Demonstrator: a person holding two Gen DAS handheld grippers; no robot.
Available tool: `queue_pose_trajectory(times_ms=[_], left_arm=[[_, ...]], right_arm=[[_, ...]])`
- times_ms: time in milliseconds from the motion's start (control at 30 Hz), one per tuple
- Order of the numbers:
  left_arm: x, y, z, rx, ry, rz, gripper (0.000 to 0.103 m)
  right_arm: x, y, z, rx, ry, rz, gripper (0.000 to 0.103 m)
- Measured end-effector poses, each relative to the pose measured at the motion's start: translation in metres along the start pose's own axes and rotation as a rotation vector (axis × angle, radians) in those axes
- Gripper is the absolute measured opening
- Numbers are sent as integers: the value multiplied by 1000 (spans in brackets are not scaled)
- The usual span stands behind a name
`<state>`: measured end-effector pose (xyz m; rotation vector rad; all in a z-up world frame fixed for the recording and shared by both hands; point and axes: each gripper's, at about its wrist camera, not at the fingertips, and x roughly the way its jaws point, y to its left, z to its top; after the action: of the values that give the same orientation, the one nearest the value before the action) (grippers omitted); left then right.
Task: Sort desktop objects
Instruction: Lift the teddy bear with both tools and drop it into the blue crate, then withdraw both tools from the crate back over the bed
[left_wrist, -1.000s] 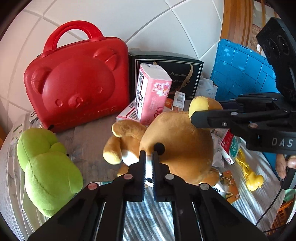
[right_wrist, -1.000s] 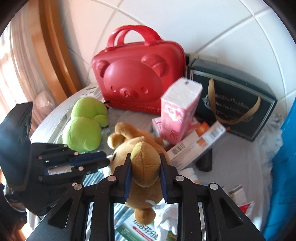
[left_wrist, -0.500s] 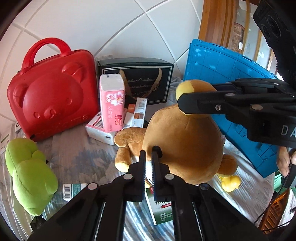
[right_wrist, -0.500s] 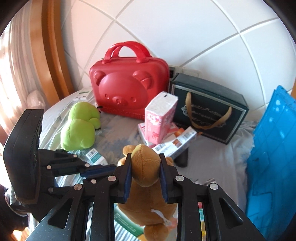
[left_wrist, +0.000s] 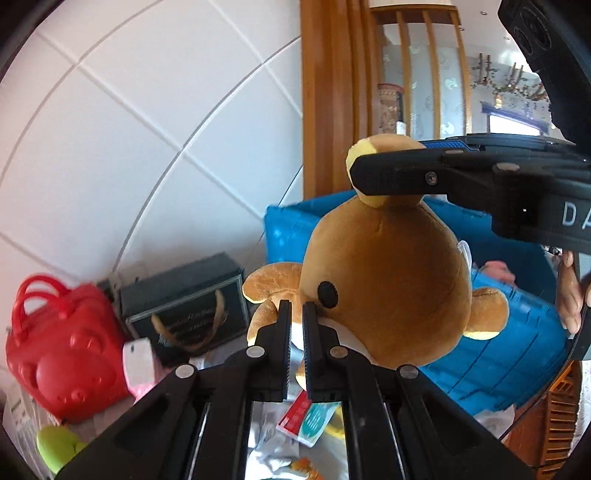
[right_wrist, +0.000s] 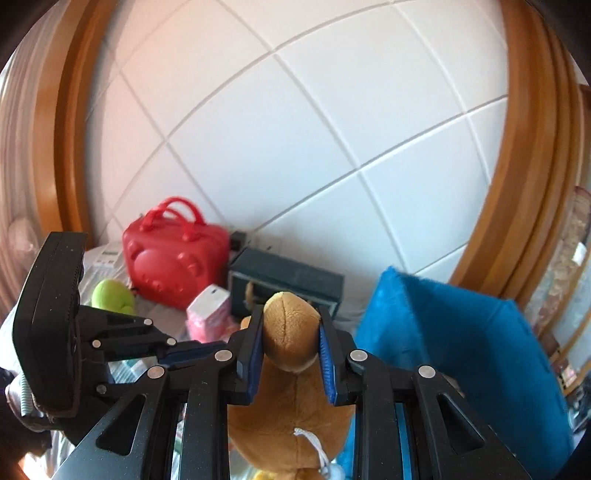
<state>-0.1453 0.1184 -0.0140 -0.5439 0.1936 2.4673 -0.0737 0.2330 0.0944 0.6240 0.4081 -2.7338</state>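
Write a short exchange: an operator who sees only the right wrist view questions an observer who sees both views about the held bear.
Operator: Which part of the bear is my right gripper clamping?
Observer: Its ear, which is yellow on the inner side.
Operator: What is the left gripper doing?
Observer: It is shut on the bear's white muzzle, just below the black eye.
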Motion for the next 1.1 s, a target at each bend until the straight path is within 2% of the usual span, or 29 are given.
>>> queue_pose_trajectory(times_ms=[133,267,333,400,433,533,633,700,800,1033,1100], left_arm=[[27,-68,61,96,-56,-60,6],[68,-133,100,109,-59,-99,6],[86,-157,110,84,-37,-96,6],[94,-176,112,65,-30,-123,6],[96,-184,110,66,-33,-126,6],[90,-203,99,99,-49,-70,7],[72,-202,84,109,-57,-17,7],[61,-195,76,99,-53,42,7],[48,-177,60,89,-48,125,7],[9,-122,21,24,-20,271,8],[-3,-109,9,23,-10,317,12]], right_arm=[[-54,-67,16,55,-83,-145,25],[-86,-136,17,130,-118,-279,26],[-87,-172,11,167,-82,-341,31],[-85,-203,-2,213,-51,-391,55],[-89,-215,-10,229,-44,-406,56],[-112,-232,-38,277,-64,-420,59],[-133,-227,-65,332,-105,-390,68],[-142,-216,-80,345,-132,-371,81],[-155,-196,-95,375,-163,-297,90],[-174,-137,-105,387,-199,-199,95],[-178,-117,-100,383,-210,-184,99]])
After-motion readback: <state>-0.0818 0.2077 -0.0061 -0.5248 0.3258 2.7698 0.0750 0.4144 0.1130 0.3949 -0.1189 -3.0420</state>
